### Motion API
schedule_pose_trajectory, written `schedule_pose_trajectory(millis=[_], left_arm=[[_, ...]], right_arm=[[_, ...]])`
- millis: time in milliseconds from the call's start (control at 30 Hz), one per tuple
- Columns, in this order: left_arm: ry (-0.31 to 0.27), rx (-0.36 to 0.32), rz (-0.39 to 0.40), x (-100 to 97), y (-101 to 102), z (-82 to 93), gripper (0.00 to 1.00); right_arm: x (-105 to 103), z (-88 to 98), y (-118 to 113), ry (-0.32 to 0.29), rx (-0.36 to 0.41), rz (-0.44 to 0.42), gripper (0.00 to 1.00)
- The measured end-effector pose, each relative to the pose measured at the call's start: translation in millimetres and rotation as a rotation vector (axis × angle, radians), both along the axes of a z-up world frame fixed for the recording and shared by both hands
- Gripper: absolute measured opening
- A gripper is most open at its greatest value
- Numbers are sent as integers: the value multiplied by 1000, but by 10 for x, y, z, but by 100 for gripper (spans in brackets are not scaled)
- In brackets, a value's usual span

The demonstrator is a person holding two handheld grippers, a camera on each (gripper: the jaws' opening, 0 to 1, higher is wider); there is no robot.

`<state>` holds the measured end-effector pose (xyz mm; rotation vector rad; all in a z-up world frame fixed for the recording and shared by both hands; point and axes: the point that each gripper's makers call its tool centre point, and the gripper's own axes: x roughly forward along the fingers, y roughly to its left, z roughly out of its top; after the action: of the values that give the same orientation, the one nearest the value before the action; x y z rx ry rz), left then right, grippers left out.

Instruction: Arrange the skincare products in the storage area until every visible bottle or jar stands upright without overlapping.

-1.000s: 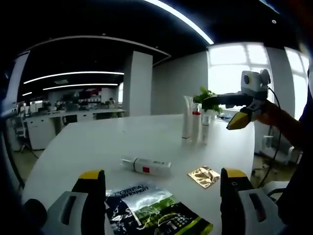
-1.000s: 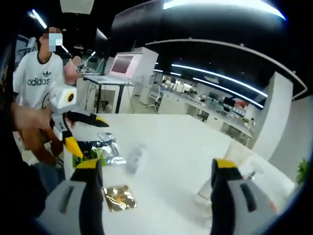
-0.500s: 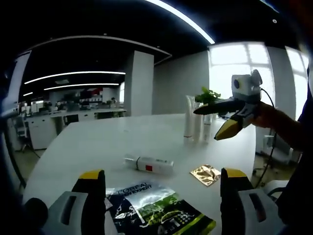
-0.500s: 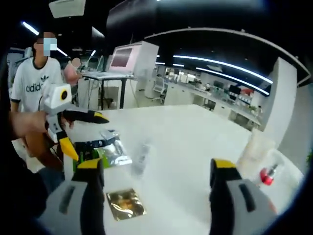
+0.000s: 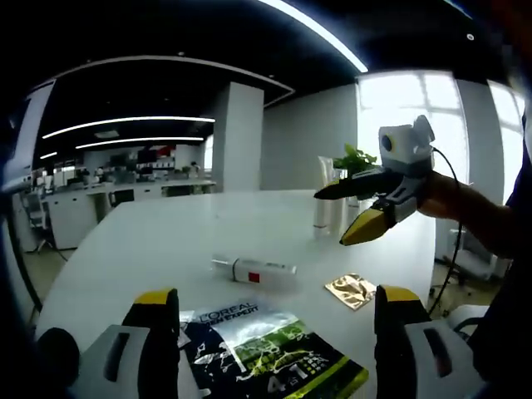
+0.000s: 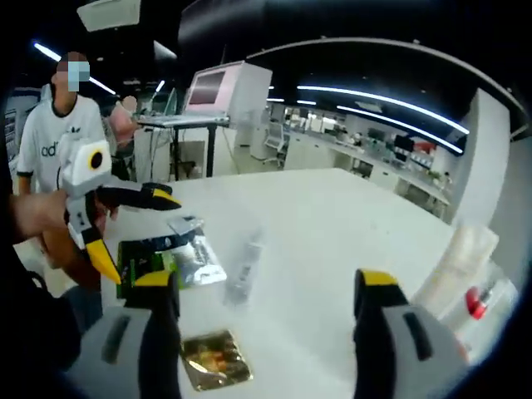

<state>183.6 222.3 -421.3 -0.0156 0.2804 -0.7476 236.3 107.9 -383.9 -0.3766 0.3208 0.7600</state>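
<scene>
Left gripper view: I see the fallen bottle (image 5: 253, 269) lying crosswise on the counter (image 5: 166, 241), ahead of my left gripper (image 5: 270, 332), nearer than my right gripper (image 5: 353, 212); both jaws gape, empty.

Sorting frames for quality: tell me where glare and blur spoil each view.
Left gripper view: the window is blown out white; the lying tube is fairly sharp. Right gripper view: softer all over, with the lying tube smeared.
</scene>
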Motion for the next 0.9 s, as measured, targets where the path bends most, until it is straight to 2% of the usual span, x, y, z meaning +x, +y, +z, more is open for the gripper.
schedule_pose_trajectory(millis=[200, 333, 667, 800, 900], left_arm=[[3, 2, 1, 1, 4, -10, 100], [4, 2, 4, 10, 19, -10, 100], [8, 5, 6, 14, 38, -25, 100], [7, 6, 8, 28, 64, -17, 100], [6, 5, 9, 35, 70, -8, 100]], right_arm=[[41, -168, 32, 26, -42, 0, 85], [115, -226, 24, 55, -34, -12, 83], [179, -418, 181, 99, -30, -23, 76], [216, -466, 226, 107, -17, -26, 69], [234, -464, 273, 88, -12, -29, 63]])
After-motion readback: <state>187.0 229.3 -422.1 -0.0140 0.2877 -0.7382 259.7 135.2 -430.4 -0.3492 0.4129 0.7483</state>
